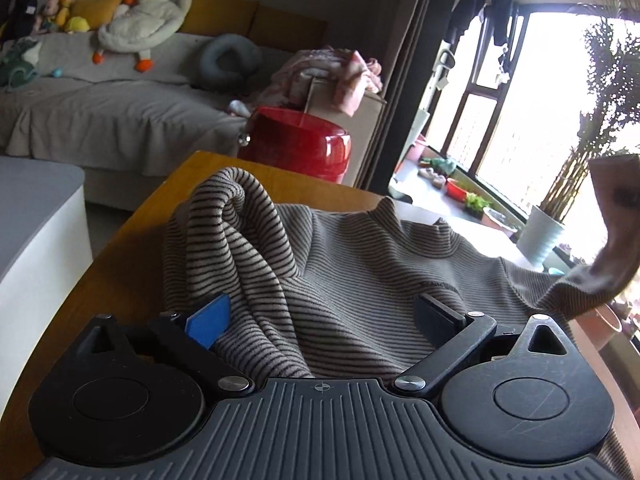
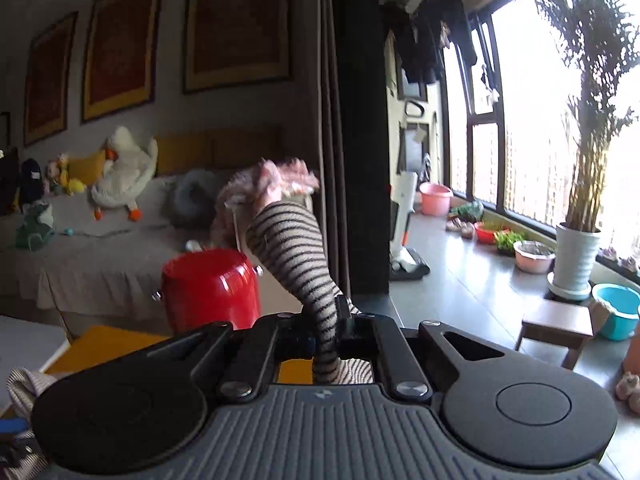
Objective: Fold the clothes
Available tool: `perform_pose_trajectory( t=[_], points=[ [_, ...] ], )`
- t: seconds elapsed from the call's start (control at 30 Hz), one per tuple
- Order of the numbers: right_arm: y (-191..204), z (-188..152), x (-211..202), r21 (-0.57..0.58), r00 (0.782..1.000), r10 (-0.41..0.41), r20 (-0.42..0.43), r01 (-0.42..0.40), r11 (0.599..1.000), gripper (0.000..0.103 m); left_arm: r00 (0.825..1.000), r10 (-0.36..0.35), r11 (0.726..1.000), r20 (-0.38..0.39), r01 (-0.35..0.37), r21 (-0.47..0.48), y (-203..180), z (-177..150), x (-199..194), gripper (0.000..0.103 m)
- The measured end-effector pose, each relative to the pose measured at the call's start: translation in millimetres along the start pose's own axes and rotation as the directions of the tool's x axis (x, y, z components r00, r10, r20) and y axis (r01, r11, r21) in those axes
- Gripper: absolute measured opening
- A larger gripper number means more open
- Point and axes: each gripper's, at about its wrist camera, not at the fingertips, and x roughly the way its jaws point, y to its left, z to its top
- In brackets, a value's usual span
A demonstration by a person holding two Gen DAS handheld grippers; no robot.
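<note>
A brown sweater with thin dark stripes [image 1: 340, 272] lies rumpled on the wooden table [image 1: 132, 248], one sleeve heaped into a ridge at its left. My left gripper [image 1: 320, 316] hovers low over the near part, open wide, its fingers resting on the cloth at either side without pinching it. At the right edge of that view the other sleeve [image 1: 612, 248] rises off the table, blurred. In the right wrist view my right gripper [image 2: 326, 330] is shut on this striped sleeve [image 2: 292, 256], which sticks up and flops left above the fingers.
A red round stool [image 1: 296, 144] stands past the table's far edge, with a grey sofa [image 1: 100, 112] bearing plush toys behind it. A white cabinet [image 1: 36, 232] sits to the left. By the window stand a potted plant [image 2: 574, 256], basins and a low wooden stool [image 2: 556, 324].
</note>
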Motion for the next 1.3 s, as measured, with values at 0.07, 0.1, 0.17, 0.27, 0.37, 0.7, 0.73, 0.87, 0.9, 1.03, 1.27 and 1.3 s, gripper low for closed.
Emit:
perform_pose_trajectory(
  t=[0.07, 0.1, 0.17, 0.27, 0.37, 0.7, 0.73, 0.87, 0.9, 1.03, 1.27, 1.3],
  points=[
    [25, 20, -10, -0.04, 0.996, 0.073, 0.058, -0.071, 0.997, 0.008, 1.0, -0.006, 1.0, 0.012, 0.006, 0.012, -3, -1, -1, 0.102],
    [39, 24, -9, -0.057, 0.991, 0.118, 0.061, -0.115, 0.992, 0.008, 1.0, -0.009, 1.0, 0.015, 0.008, 0.011, -3, -1, -2, 0.103],
    [68, 21, 0, -0.093, 0.98, 0.195, 0.032, -0.191, 0.977, 0.008, 1.0, -0.014, 1.0, 0.02, 0.013, 0.009, -3, -1, -2, 0.103],
    [108, 4, 23, -0.135, 0.964, 0.265, -0.035, -0.267, 0.954, 0.008, 1.0, -0.022, 1.0, 0.021, 0.022, -0.008, 0, -1, -3, 0.103],
    [143, -24, 55, -0.157, 0.948, 0.289, -0.131, -0.308, 0.938, 0.008, 0.999, -0.028, 0.999, 0.023, 0.028, -0.017, 1, -1, -4, 0.103],
    [197, -106, 104, -0.149, 0.867, 0.329, -0.375, -0.407, 0.901, 0.039, 0.999, -0.043, 0.998, 0.023, 0.044, -0.039, 5, -3, -4, 0.103],
    [200, -110, 103, -0.16, 0.853, 0.344, -0.392, -0.431, 0.888, 0.047, 0.999, -0.043, 0.998, 0.023, 0.044, -0.039, 5, -3, -4, 0.103],
    [190, -110, 85, -0.147, 0.823, 0.392, -0.411, -0.484, 0.863, 0.054, 0.998, -0.055, 0.997, 0.009, 0.055, -0.051, 7, -3, -3, 0.103],
    [181, -106, 79, -0.126, 0.827, 0.396, -0.398, -0.477, 0.87, 0.054, 0.998, -0.057, 0.997, 0.005, 0.057, -0.055, 8, -3, -2, 0.103],
    [127, -92, 69, 0.062, 0.854, 0.392, -0.343, -0.396, 0.916, 0.057, 0.998, -0.066, 0.996, -0.005, 0.066, -0.067, 10, -2, 0, 0.103],
    [61, -135, 91, 0.213, 0.883, 0.269, -0.386, -0.198, 0.957, 0.056, 0.998, -0.065, 0.995, -0.008, 0.065, -0.077, 11, -3, 2, 0.103],
    [56, -143, 93, 0.21, 0.88, 0.261, -0.398, -0.189, 0.959, 0.05, 0.998, -0.061, 0.995, -0.011, 0.06, -0.078, 11, -2, 3, 0.103]
  ],
)
